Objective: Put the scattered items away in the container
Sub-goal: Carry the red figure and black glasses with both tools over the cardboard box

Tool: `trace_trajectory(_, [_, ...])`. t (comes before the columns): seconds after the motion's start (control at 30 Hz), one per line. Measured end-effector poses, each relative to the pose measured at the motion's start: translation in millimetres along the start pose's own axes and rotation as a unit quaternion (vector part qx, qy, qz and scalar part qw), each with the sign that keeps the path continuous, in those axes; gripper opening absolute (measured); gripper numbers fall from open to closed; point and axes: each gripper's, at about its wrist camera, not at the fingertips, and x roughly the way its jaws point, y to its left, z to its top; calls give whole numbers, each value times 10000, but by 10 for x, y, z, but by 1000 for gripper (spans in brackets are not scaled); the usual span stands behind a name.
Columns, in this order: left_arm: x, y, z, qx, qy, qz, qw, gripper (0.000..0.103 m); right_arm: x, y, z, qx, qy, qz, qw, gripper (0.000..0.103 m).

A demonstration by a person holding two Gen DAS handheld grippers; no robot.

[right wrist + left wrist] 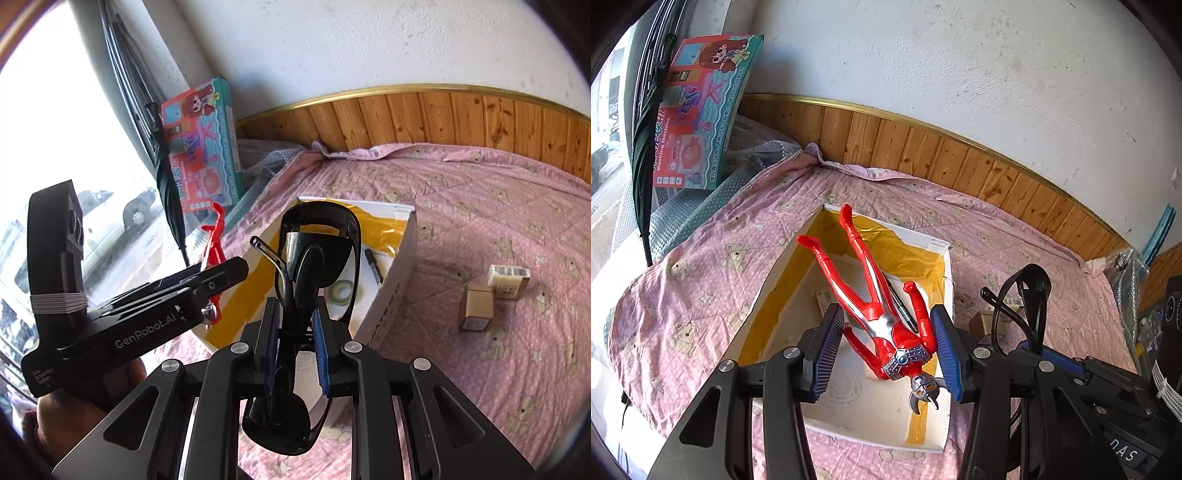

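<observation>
Your right gripper (295, 343) is clamped on the folded black sunglasses (317, 258) low down, so most of the frame sticks out past the pads over the near edge of the white box (391, 291); if they pivot or you let go too soon, they could land on the quilt. Your left gripper (886, 347) is spread wide, holding nothing, straddling the red figure (882, 302), whose feet poke over the box's far wall.

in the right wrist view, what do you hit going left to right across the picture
left gripper → red figure → sunglasses held by right gripper → marker → white box → brown carton → white carton
</observation>
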Motion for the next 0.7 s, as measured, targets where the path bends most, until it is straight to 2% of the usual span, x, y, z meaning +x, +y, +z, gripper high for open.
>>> trace_trajectory(0.4, [571, 58, 329, 299, 356, 106, 9989, 50, 455, -245, 374, 167, 205, 91, 9996, 18])
trace_trajectory(0.57, [877, 156, 466, 354, 571, 151, 9976, 50, 672, -378, 397, 427, 413, 277, 9979, 18])
trace_trajectory(0.7, [1140, 212, 579, 404, 817, 37, 9958, 50, 808, -404, 349, 514, 551, 352, 9965, 18])
